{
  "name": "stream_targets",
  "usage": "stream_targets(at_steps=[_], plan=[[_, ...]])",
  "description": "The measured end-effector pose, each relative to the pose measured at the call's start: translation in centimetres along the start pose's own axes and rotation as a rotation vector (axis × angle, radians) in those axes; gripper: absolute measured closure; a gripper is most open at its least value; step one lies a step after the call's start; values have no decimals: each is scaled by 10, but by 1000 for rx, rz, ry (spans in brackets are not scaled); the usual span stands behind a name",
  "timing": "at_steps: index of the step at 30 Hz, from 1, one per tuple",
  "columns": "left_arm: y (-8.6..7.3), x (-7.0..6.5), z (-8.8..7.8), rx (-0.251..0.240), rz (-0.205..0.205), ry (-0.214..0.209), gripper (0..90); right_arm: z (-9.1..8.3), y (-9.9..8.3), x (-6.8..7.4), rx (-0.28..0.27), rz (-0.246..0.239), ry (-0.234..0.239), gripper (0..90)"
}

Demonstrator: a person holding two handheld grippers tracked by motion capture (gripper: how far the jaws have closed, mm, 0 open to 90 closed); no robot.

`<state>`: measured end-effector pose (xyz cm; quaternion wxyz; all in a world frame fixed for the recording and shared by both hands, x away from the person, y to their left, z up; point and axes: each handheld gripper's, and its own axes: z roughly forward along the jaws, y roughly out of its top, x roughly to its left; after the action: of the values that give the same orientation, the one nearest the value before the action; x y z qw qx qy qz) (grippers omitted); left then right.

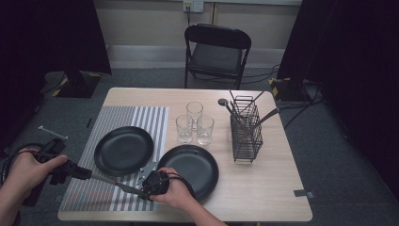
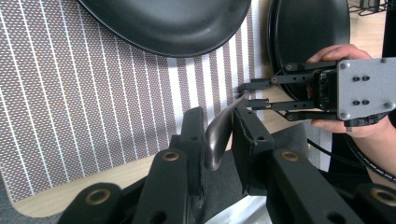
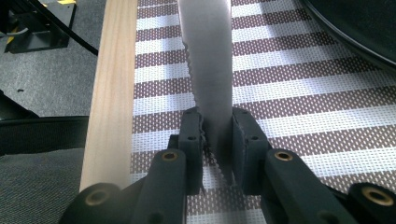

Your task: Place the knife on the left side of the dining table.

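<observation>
While a grey serrated metal table knife (image 3: 208, 70) is pinched at its blade by the right gripper (image 3: 217, 140) and at its handle by the left gripper (image 2: 219, 140), it is held just above the striped woven placemat (image 1: 141, 117) near the table's front edge. A slip is judged likely if either grip is eased unevenly, since the narrow blade is clamped edge-on. No brand or writing can be read.
</observation>
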<state>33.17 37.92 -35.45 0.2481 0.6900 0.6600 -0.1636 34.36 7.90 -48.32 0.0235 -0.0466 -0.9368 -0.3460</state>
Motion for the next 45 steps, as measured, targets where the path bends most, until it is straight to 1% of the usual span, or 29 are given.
stream_targets(at_steps=[1,2,3,7,8,11,13,18,19,20,22,24,25,26,27,28,29,30,32,33,34,35,36,37,40,41,43,44,45], plan=[[-1,1,1,-8,-3,1,744,0,0,0,-1,-1,1,762],[-1,2,0,1,3,-2,744,0,0,0,0,-1,1,762],[-1,2,1,-4,-7,-7,743,0,0,0,-1,-1,-1,762],[-2,4,2,-6,-4,11,735,0,0,0,0,-4,-1,762],[-2,4,2,4,-8,5,734,0,0,1,1,-4,-2,762],[-3,4,2,2,-9,3,734,0,0,2,1,-5,-7,762],[-3,4,2,2,-8,7,732,0,0,2,2,-14,-10,763],[-2,4,3,1,-11,25,727,0,0,2,2,-15,-13,764],[-2,5,3,3,-11,13,725,0,0,2,5,-14,-16,764],[-3,5,4,2,-15,15,724,0,0,3,4,-15,-16,764],[-3,7,3,13,3,10,723,0,0,3,4,-14,-17,764],[-4,8,4,1,-9,25,722,0,0,3,3,-17,-18,764],[-4,8,4,7,-15,20,720,0,0,3,4,-16,-17,764],[-4,9,4,5,-9,20,718,0,0,3,4,-16,-18,764],[-4,9,5,4,-14,20,716,0,0,3,2,-21,-19,764],[-4,10,5,6,-5,32,714,0,0,3,3,-24,-21,764],[-5,10,5,5,-9,23,712,0,0,3,5,-25,-22,764],[-5,12,4,13,3,27,713,0,0,4,4,-24,-23,765],[-5,12,5,5,-3,26,712,0,0,4,5,-25,-23,764],[-6,11,6,-3,-20,21,711,0,0,3,5,-26,-22,764],[-6,12,7,1,-25,15,710,0,0,4,6,-25,-23,764],[-6,13,7,-2,-23,24,707,0,0,4,7,-22,-23,764],[-6,14,8,0,-27,17,705,0,0,4,8,-21,-24,764],[-6,16,8,3,-22,28,702,0,0,4,4,-24,-23,764],[-7,20,9,9,-24,17,698,0,0,3,5,-25,-22,764],[-7,20,9,2,-34,19,697,0,0,4,6,-25,-23,764],[-8,21,9,-3,-34,15,697,0,0,4,4,-24,-22,764],[-8,21,10,-11,-41,16,696,0,0,4,4,-25,-22,764],[-8,22,10,-8,-35,21,695,0,0,4,6,-24,-23,764]])
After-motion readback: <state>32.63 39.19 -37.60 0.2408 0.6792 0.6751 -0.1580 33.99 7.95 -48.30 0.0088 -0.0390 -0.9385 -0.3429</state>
